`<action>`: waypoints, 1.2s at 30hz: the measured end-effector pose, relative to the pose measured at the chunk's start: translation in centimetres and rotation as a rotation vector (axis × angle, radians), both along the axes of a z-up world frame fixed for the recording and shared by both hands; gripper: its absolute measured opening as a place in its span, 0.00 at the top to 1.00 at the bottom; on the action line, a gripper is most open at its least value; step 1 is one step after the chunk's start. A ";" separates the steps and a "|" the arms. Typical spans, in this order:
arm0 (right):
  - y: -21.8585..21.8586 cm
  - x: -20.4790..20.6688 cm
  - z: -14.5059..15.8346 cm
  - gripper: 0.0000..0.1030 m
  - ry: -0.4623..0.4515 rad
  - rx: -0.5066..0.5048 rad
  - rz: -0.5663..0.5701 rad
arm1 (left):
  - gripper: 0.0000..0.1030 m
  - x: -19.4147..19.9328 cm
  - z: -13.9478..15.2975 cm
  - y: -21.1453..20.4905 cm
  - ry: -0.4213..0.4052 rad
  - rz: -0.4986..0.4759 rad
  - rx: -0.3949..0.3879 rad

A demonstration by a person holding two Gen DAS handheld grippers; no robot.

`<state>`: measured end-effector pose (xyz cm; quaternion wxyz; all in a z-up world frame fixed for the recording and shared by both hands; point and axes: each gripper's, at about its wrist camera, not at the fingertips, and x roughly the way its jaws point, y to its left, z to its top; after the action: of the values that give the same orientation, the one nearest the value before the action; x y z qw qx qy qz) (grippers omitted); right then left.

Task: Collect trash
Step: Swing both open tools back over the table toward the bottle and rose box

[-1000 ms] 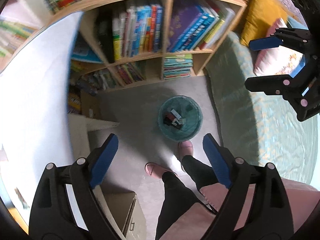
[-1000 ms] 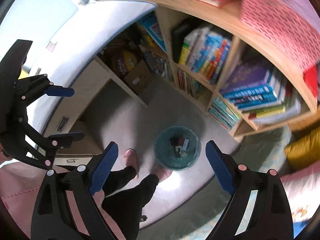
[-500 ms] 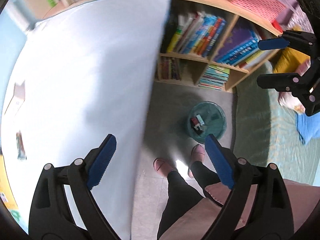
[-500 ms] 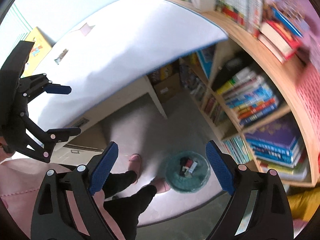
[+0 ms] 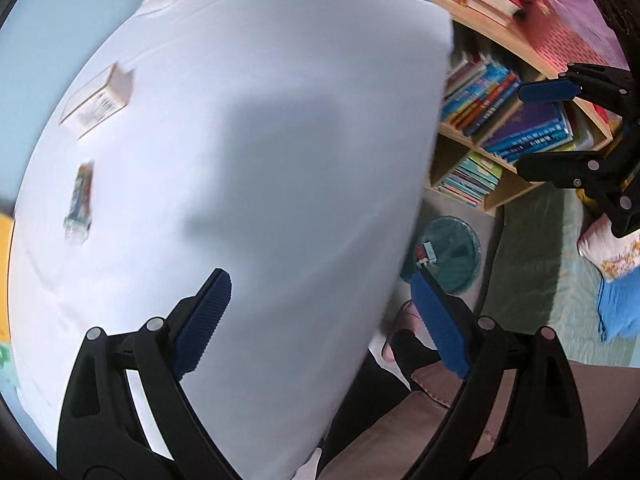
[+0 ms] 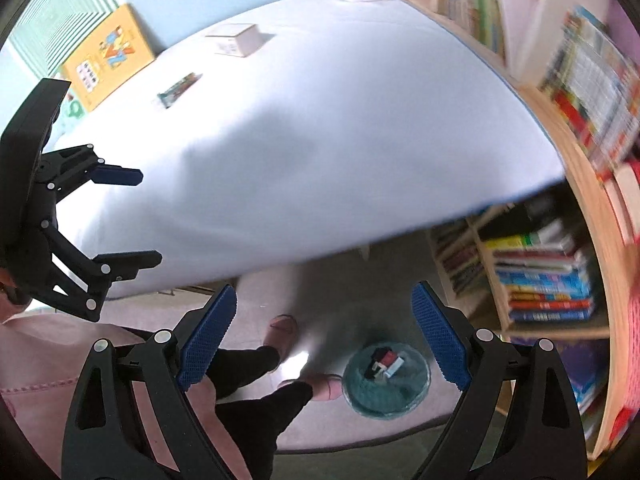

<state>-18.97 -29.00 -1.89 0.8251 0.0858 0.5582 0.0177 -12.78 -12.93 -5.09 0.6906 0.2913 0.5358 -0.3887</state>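
Blue-padded, the left gripper (image 5: 320, 320) and right gripper (image 6: 324, 332) both gape wide, holding nothing. Below sits the teal bin (image 6: 387, 380) on the floor (scraps inside); a wrapper (image 6: 179, 89) and small box (image 6: 236, 39) lie on the white table (image 6: 320, 128). Only the right view shows the yellow book (image 6: 108, 54).

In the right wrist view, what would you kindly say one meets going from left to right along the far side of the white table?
Yellow book → small wrapper → white box.
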 end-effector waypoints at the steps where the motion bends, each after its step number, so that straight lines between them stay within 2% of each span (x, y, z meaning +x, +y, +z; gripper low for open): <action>1: 0.5 0.6 0.0 0.14 -0.001 0.000 0.014 | 0.13 0.3 0.0 0.5 -0.001 0.013 0.000; 20: 8.1 9.4 -0.3 0.14 0.004 0.007 0.186 | 0.13 5.8 -0.4 10.1 0.011 0.210 0.002; 27: 9.2 12.4 -0.6 0.14 0.007 0.008 0.255 | 0.13 7.3 -1.1 11.2 0.024 0.277 0.015; 36: 8.0 18.6 -1.1 0.14 0.007 0.025 0.398 | 0.13 11.1 -1.6 11.3 0.028 0.457 0.031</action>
<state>-0.35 -21.02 -3.03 0.8023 -0.0163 0.5666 0.1872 -1.66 -1.64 -6.72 0.7485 0.1677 0.6034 -0.2180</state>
